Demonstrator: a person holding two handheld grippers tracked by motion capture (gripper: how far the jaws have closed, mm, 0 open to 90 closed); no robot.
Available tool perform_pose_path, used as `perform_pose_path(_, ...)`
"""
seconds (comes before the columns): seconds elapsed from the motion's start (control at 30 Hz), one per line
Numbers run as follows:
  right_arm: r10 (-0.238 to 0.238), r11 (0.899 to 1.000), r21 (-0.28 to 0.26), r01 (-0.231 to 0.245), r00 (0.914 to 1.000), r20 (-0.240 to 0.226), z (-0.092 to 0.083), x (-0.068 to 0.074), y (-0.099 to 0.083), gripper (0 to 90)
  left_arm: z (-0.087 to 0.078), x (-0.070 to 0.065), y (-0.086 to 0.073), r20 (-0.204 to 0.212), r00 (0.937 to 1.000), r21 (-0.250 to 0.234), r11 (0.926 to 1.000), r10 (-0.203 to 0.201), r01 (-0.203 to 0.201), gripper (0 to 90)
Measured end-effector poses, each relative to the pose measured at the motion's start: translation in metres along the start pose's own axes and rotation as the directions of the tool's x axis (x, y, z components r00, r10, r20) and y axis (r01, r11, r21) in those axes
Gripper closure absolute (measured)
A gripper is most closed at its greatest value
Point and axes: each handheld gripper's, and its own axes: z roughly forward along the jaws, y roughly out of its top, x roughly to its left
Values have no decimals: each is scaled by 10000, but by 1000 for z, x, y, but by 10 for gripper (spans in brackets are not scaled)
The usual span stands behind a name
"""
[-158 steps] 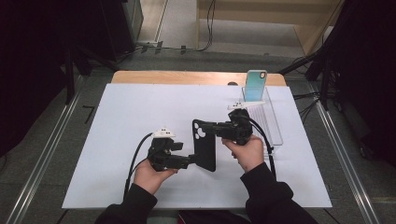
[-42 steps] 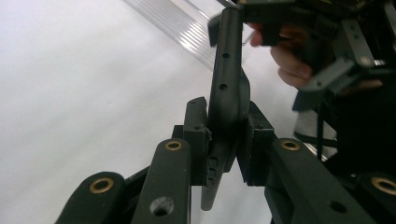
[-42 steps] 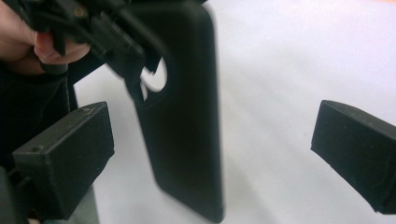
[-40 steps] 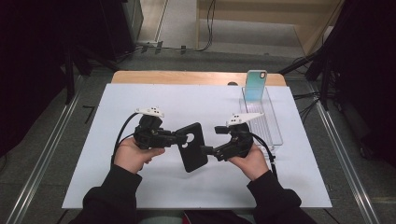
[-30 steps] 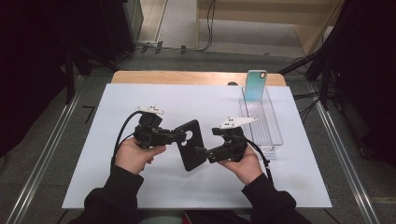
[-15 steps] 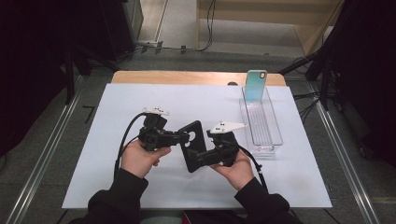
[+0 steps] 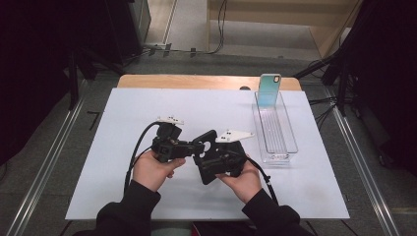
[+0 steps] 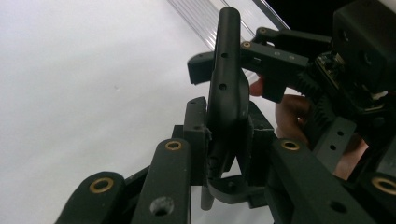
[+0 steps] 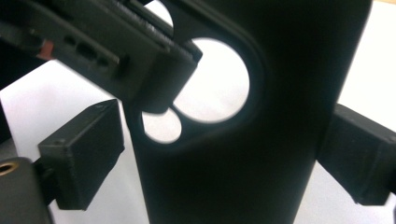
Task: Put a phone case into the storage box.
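Note:
A black phone case (image 7: 208,173) hangs edge-up above the white mat, camera holes near its top. My left gripper (image 7: 198,147) reaches in from the left and is shut on its upper part; in the left gripper view the pads (image 8: 196,128) press both faces of the case (image 8: 229,84). My right gripper (image 7: 212,166) comes from the right, and its jaws have just been closing with the case (image 9: 261,163) between them. In the right gripper view a thin gap still shows at the left pad (image 9: 81,158), and a left gripper finger (image 9: 140,60) crosses the holes.
A clear plastic tray (image 7: 290,142) lies on the mat at the right, with a teal phone case (image 7: 269,88) standing upright at its far end. The white mat (image 7: 123,118) covers the table, and a wooden edge (image 7: 196,81) shows behind it.
My right gripper has moved left from beside the tray and now straddles the black case. My left gripper has shifted slightly right, still holding the case.

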Motion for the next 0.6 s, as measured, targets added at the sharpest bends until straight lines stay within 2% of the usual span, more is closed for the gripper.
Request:
perform_pose_path(0.03, 25, 10000, -22, -25, 10000, -32, 0, 0, 0, 59, 0, 0, 0, 58, 10000, 13, 10000, 22, -22, 765)
perform_pose_path(0.07, 11, 10000, 14, -11, 10000, -37, 0, 0, 0, 124, 1, -1, -1, 17, 10000, 25, 10000, 38, -38, 763)
perform_pose_path(0.23, -126, 9999, 27, 126, 9999, -56, -1, 1, 0, 136, 0, -1, -1, 69, 10000, 47, 10000, 67, -67, 760)
perform_pose_path(0.37, -204, 9998, -64, 203, 9998, -72, -3, 0, 1, 139, -5, -8, 1, -158, 9984, -207, 9983, 541, -544, 744)
perform_pose_path(0.4, -222, 9997, -50, 222, 9997, -24, -4, 0, 2, 139, -6, -8, 2, -136, 9983, -284, 9979, 573, -577, 714)
perform_pose_path(0.43, -185, 9998, -19, 185, 9998, -5, -4, -2, 2, 139, -8, -9, 3, -75, 9983, -364, 9976, 581, -583, 643)
perform_pose_path(0.47, -185, 9998, -19, 185, 9998, -5, -4, -2, 2, 139, -9, -8, 3, -13, 9984, -378, 9976, 574, -574, 643)
perform_pose_path(0.6, -71, 10000, 61, 71, 10000, -8, -4, -9, 1, 139, -15, -4, 4, 307, 9987, -498, 9980, 401, -385, 542)
